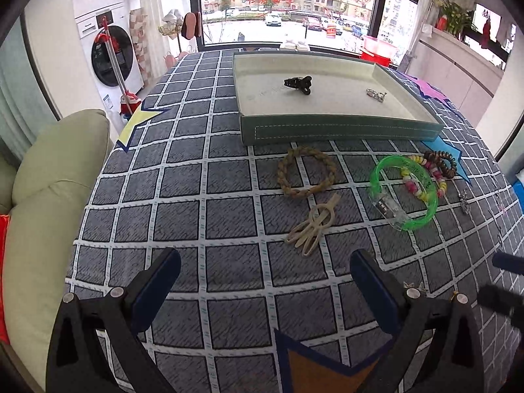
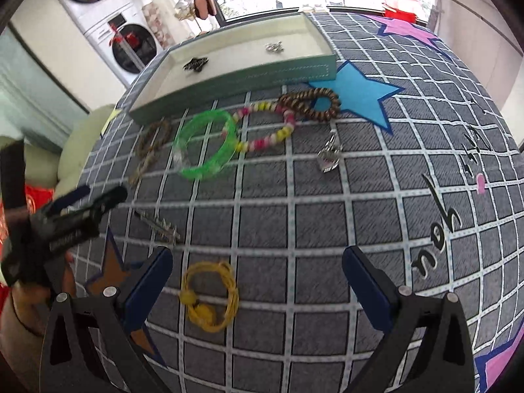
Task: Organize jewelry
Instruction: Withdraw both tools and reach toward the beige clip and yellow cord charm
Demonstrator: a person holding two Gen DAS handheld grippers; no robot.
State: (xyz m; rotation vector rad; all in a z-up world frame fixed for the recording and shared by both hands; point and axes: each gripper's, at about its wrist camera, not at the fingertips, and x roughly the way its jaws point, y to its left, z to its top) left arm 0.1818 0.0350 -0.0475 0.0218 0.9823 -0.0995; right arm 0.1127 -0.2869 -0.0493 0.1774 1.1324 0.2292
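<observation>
A shallow green tray (image 1: 340, 131) (image 2: 235, 77) holds a black hair claw (image 1: 298, 84) (image 2: 196, 64) and a small silver piece (image 1: 375, 94) (image 2: 274, 47). In front of it lie a braided brown band (image 1: 306, 171), a cream hair clip (image 1: 311, 226), a green bangle (image 1: 404, 193) (image 2: 207, 145), a pink-yellow bead bracelet (image 2: 265, 126) and a dark wooden bead bracelet (image 2: 309, 103). My left gripper (image 1: 265, 265) is open over bare cloth, short of the cream clip. My right gripper (image 2: 257, 263) is open above a yellow cord bracelet (image 2: 209, 294). Nothing is between either pair of fingers.
A silver pendant (image 2: 329, 155) and a toothed silver hair comb (image 2: 160, 224) lie on the checked tablecloth (image 1: 183, 196). A green cushion (image 1: 49, 196) sits off the table's left edge. The other hand-held gripper (image 2: 65, 216) shows at the left of the right wrist view.
</observation>
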